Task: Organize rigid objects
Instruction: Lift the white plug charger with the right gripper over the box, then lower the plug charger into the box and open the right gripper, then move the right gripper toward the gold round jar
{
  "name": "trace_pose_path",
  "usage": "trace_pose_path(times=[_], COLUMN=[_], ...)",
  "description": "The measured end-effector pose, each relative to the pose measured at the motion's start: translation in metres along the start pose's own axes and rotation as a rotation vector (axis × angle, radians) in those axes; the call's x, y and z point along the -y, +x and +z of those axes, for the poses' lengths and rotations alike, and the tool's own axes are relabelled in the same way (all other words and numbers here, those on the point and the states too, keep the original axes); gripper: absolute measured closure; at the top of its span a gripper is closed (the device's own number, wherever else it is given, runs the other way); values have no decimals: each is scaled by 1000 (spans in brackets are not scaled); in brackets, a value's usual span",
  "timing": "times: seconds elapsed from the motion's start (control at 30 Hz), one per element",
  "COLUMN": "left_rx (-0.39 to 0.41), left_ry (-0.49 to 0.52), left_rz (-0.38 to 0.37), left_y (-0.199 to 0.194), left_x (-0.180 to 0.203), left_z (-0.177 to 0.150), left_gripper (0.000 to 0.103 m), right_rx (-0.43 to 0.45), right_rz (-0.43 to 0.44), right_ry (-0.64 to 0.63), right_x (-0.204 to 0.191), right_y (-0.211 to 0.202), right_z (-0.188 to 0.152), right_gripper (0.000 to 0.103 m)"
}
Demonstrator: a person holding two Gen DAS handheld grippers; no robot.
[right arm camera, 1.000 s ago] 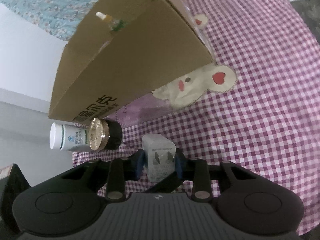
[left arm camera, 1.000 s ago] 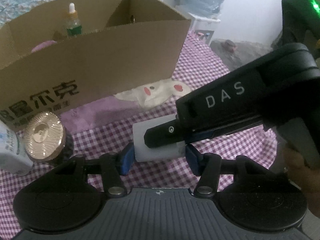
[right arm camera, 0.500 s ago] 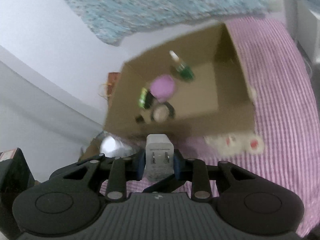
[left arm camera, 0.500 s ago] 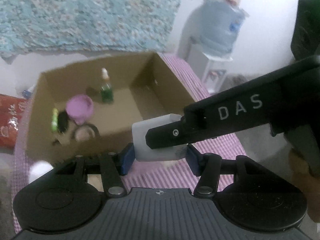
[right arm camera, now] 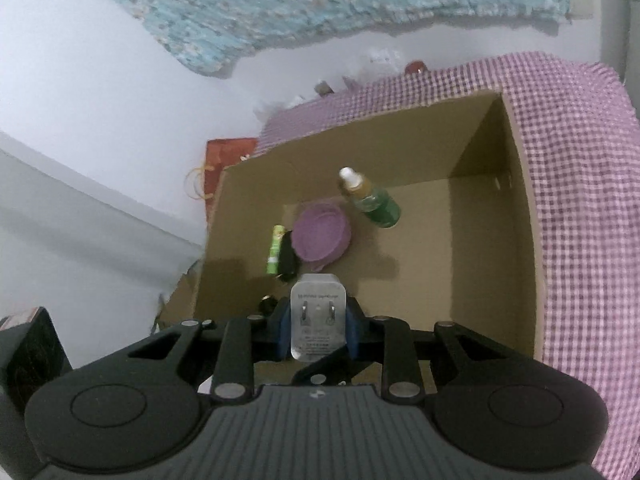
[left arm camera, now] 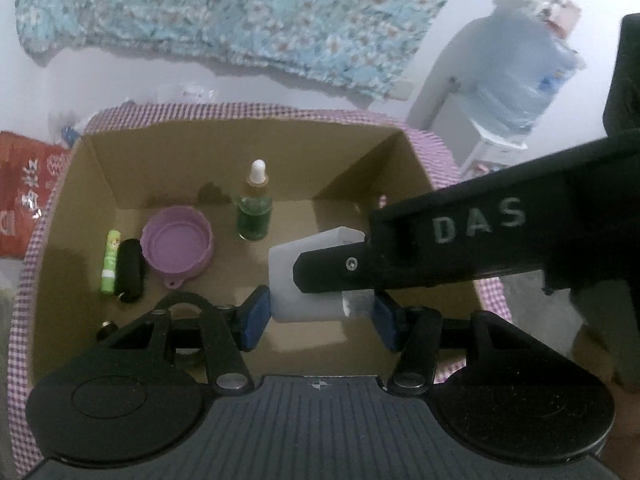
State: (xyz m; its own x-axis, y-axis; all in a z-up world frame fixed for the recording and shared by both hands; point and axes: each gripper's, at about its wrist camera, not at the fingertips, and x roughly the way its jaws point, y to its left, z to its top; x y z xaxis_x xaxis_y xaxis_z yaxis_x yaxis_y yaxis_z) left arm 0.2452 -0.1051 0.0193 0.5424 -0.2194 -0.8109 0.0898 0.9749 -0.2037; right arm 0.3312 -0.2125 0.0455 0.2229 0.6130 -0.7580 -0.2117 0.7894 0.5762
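A white plug adapter [right arm camera: 318, 318] is clamped in my right gripper [right arm camera: 316, 330], held over the near part of the open cardboard box [right arm camera: 520, 240]. In the left wrist view the same adapter [left arm camera: 304, 280] sits between my left gripper's blue pads [left arm camera: 256, 316], with the right gripper's black finger [left arm camera: 340, 270] across it. My left gripper [left arm camera: 318, 318] is wide around it; the adapter touches the left pad, a gap shows at the right pad. The box [left arm camera: 100, 168] holds a green dropper bottle [left arm camera: 254, 216], a purple lid [left arm camera: 178, 246], a green tube [left arm camera: 110, 266] and a black object [left arm camera: 130, 270].
The box stands on a purple checked cloth [right arm camera: 580, 160]. A water jug [left arm camera: 516, 68] stands at the back right by the white wall. A red bag [left arm camera: 24, 196] lies left of the box. A flowered blue cloth [left arm camera: 240, 12] hangs behind.
Both grippers rose with the adapter from the cloth in front of the box to above its open top. The jar and bottle by the box front have dropped out of view.
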Motion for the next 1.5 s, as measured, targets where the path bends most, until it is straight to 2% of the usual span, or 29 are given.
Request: trace_pose_path(times=[0.13, 0.33, 0.43, 0.6, 0.77, 0.93, 1.17, 1.33, 1.5], left_rx=[-25, -54, -53, -44, -19, -4, 7, -4, -21], left_ry=[-3, -19, -11, -11, 5, 42, 88, 113, 113], left_rz=[20, 38, 42, 39, 29, 10, 3, 27, 45], left_y=[14, 24, 22, 16, -3, -32, -71, -82, -75], left_x=[-2, -7, -6, -5, -1, 1, -16, -19, -22], left_z=[2, 2, 1, 0, -8, -27, -70, -106, -135], left_gripper=[48, 48, 48, 47, 47, 46, 45, 44, 44], right_rx=[-45, -99, -117, -98, -37, 53, 154, 162, 125], right_rz=[-35, -91, -105, -105, -93, -54, 14, 58, 105], right_ry=[9, 15, 14, -9, -6, 7, 46, 90, 140], right_x=[15, 31, 33, 27, 23, 22, 28, 34, 39], right_y=[31, 67, 79, 73, 42, -9, -65, -65, -40], right_z=[17, 20, 20, 19, 13, -13, -79, -121, -150], right_gripper=[73, 74, 70, 68, 64, 61, 59, 59, 59])
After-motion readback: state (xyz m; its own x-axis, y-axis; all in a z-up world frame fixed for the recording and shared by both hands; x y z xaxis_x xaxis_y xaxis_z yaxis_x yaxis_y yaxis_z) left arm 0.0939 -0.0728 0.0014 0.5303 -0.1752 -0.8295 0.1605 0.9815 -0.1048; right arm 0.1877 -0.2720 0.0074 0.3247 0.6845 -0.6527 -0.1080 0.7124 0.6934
